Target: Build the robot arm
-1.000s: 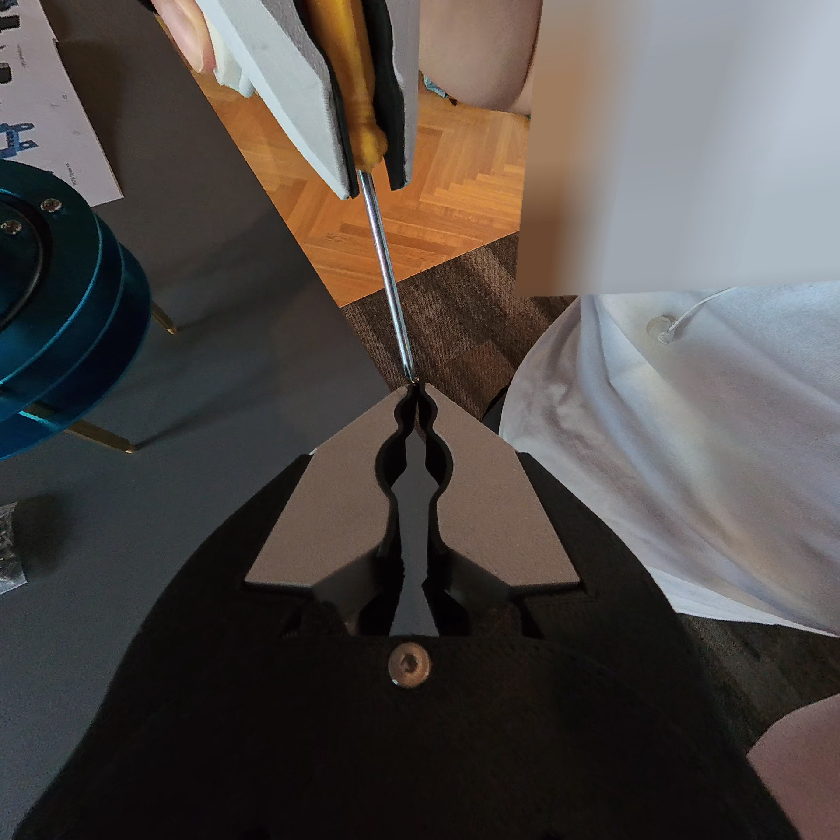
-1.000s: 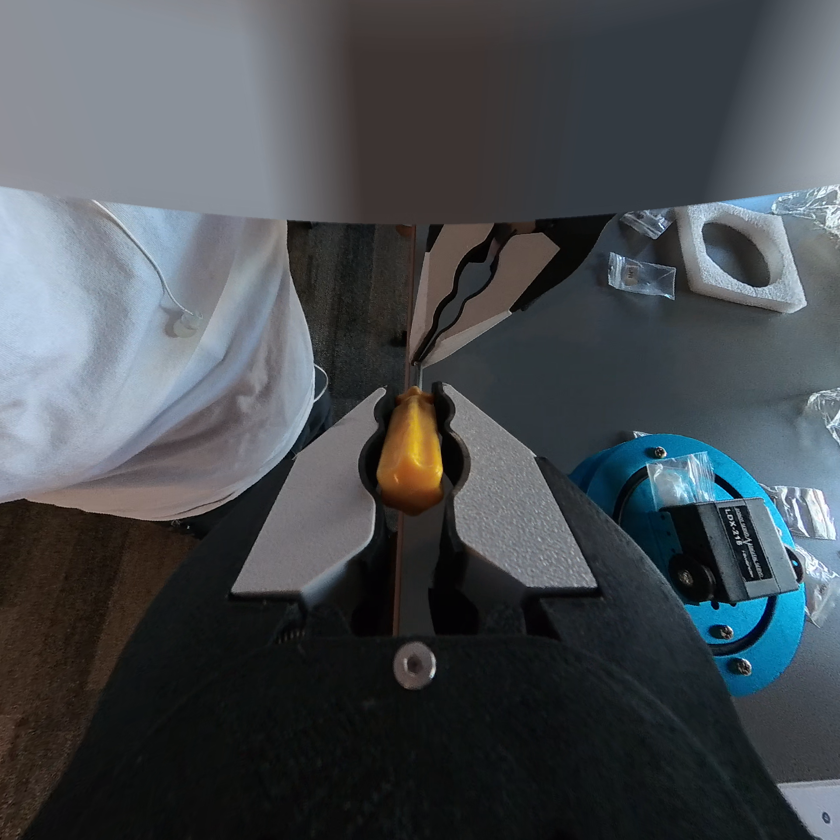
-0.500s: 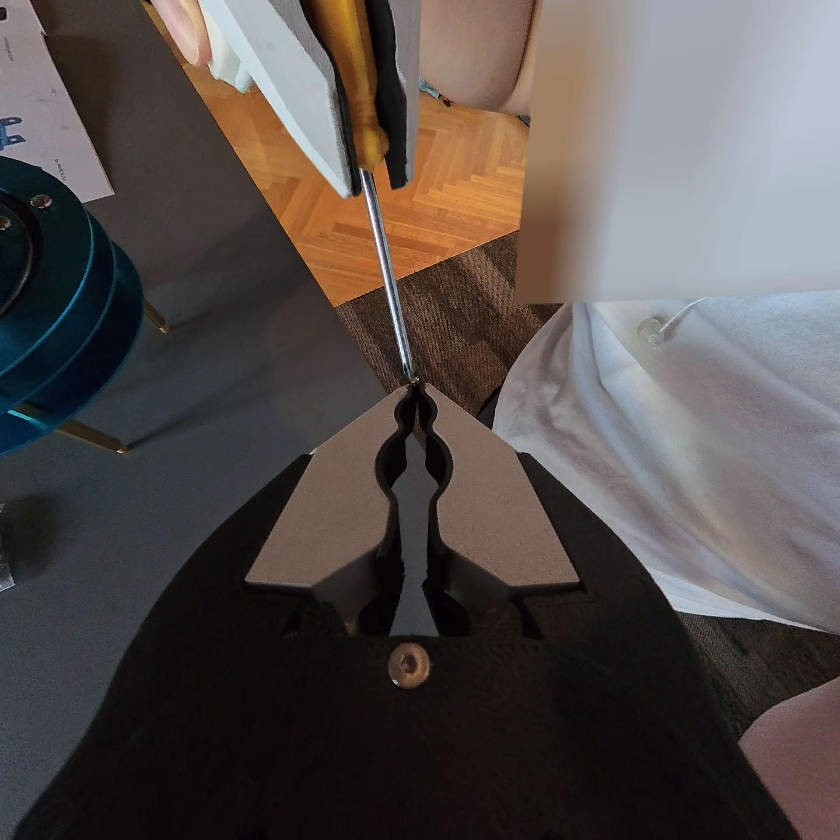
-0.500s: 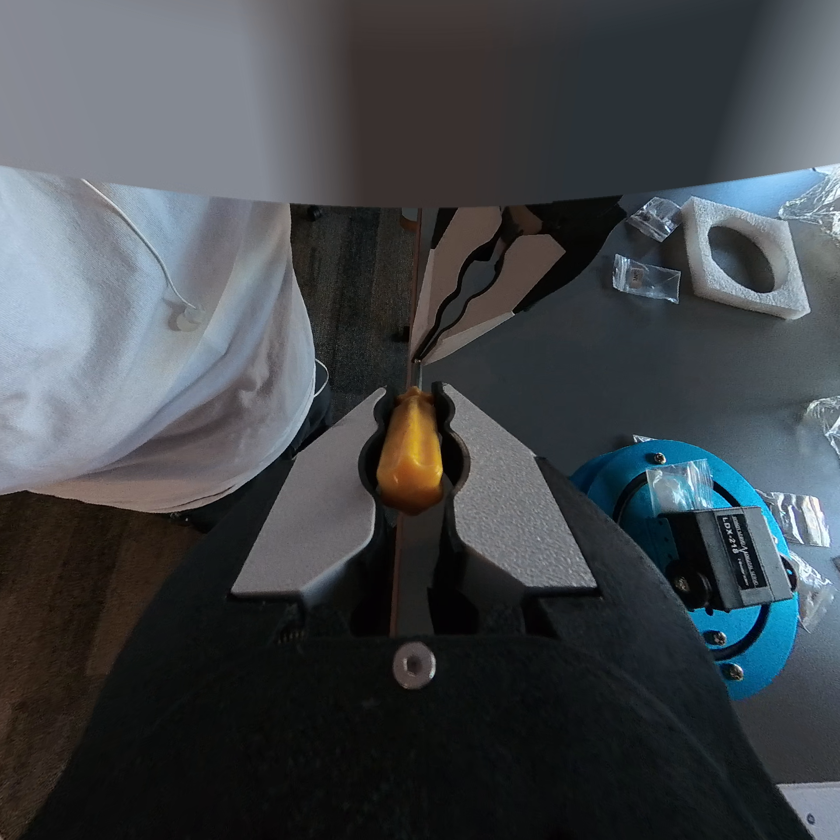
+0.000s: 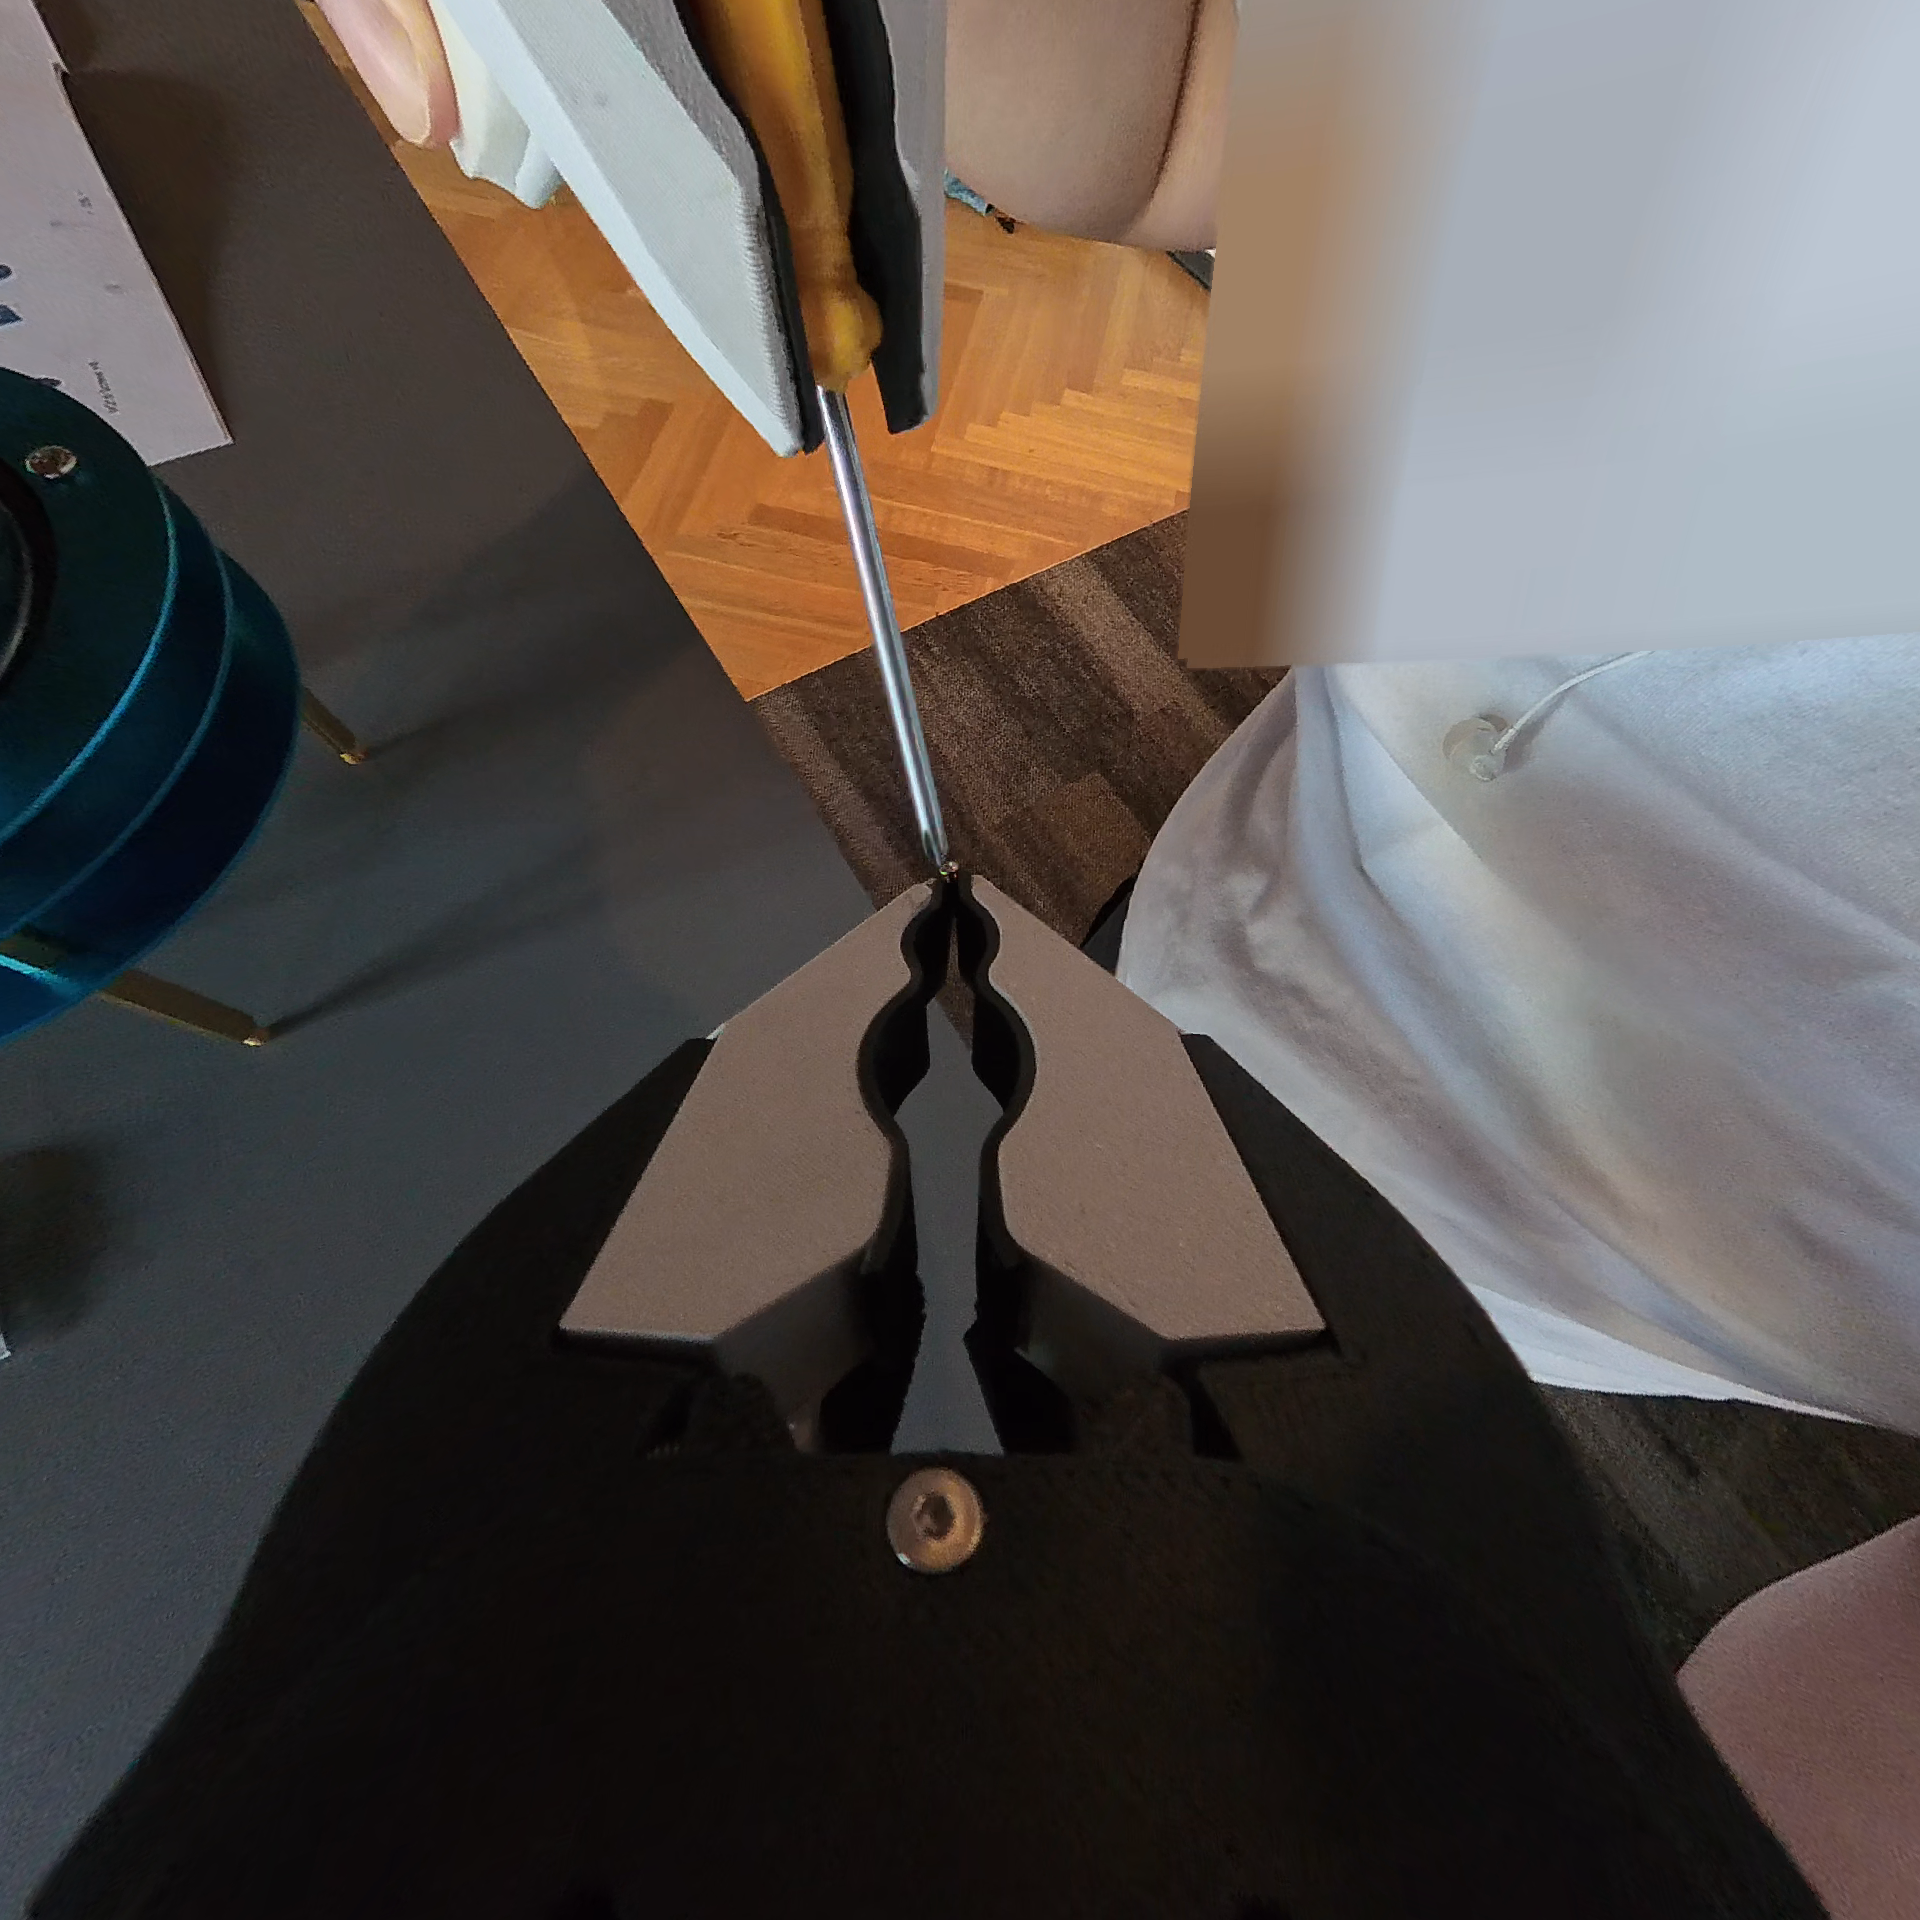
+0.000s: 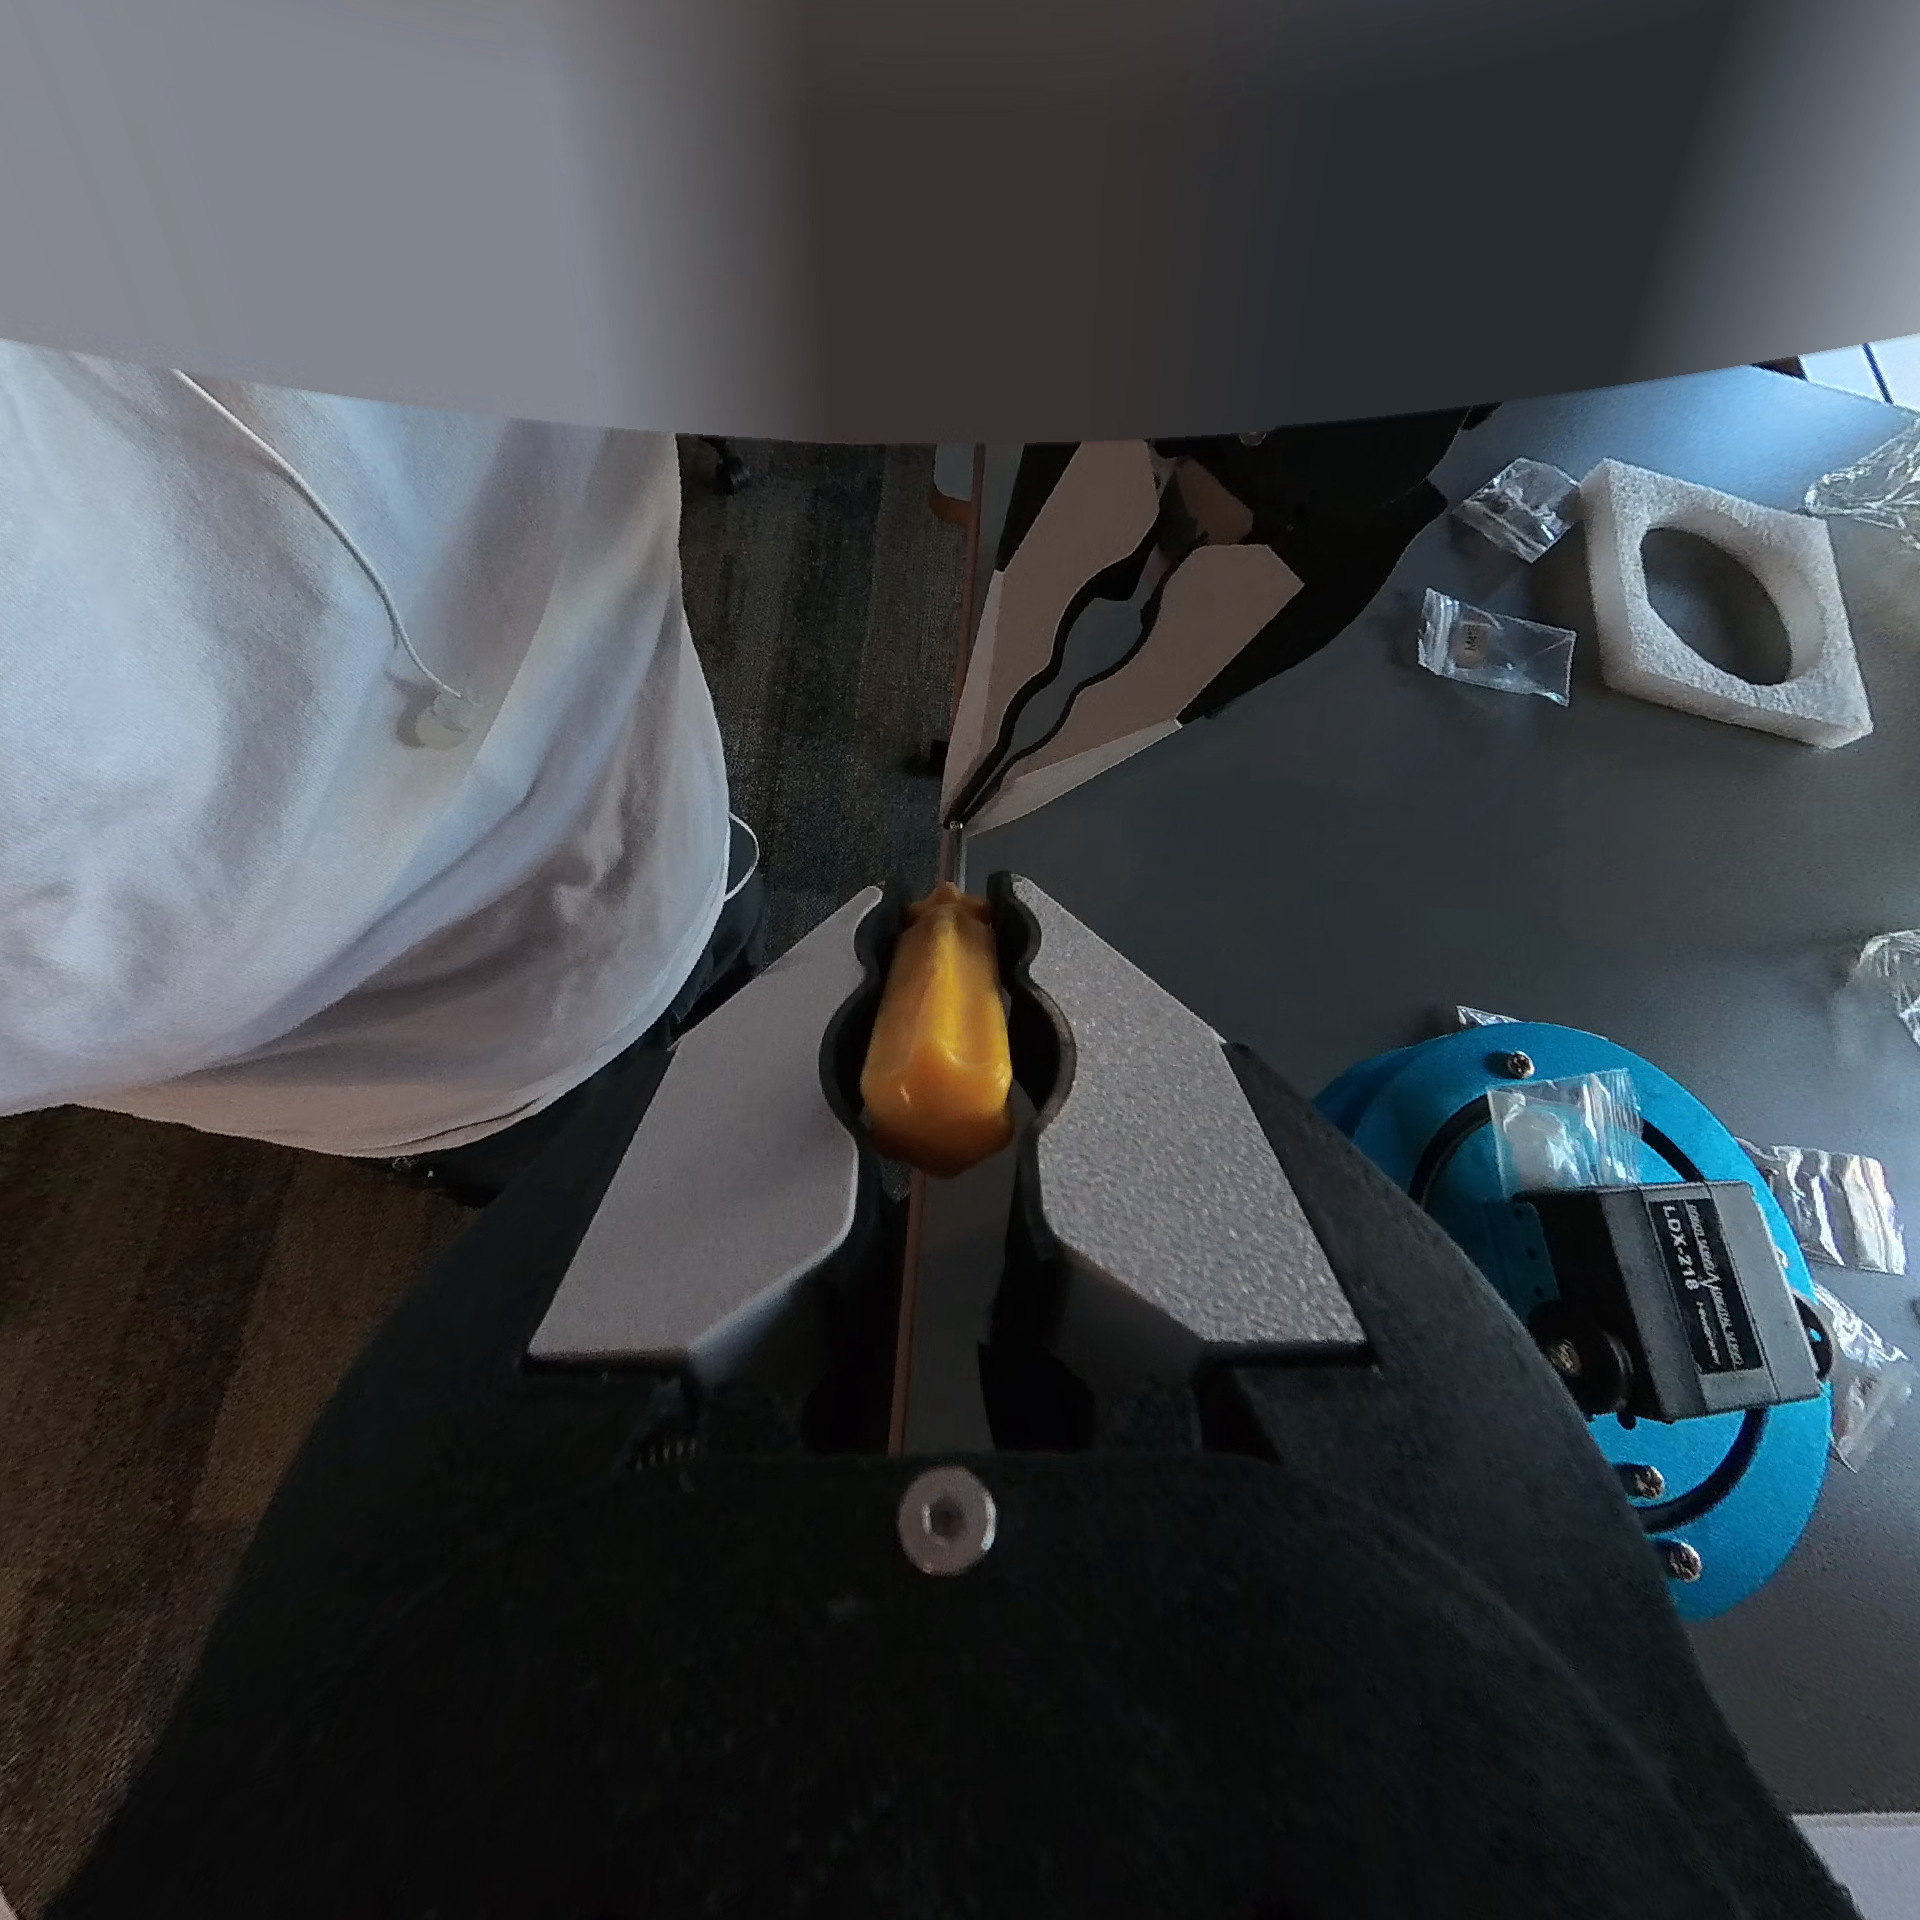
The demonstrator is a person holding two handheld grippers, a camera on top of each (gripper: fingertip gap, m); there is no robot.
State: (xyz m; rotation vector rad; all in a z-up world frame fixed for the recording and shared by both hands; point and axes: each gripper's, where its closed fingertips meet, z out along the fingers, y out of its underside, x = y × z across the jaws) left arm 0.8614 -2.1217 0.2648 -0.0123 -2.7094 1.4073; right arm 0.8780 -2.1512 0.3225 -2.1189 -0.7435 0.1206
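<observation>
My right gripper [image 6: 943,894] is shut on the orange handle of a screwdriver [image 6: 940,1049]. Its thin steel shaft [image 5: 883,623] runs down to my left gripper [image 5: 951,883]. The left gripper is shut, and a tiny metal piece that looks like a small screw [image 5: 945,869] is pinched at its very tips. The screwdriver tip touches it. Both grippers are held in the air just past the edge of the grey table [image 6: 1351,883]. The left gripper also shows in the right wrist view [image 6: 961,821], and the right gripper in the left wrist view [image 5: 847,416].
A blue round base [image 6: 1392,1122] carrying a black servo [image 6: 1662,1309] stands on the table; it also shows in the left wrist view [image 5: 125,707]. A white foam frame [image 6: 1725,623] and small plastic bags [image 6: 1496,649] lie farther back. A person in a white shirt [image 5: 1558,1039] sits close by. Left tips to right tips: about 7 cm.
Both grippers have drifted slightly, still joined at the screwdriver tip. The blue base has slid a little in both views. Neither grip has changed.
</observation>
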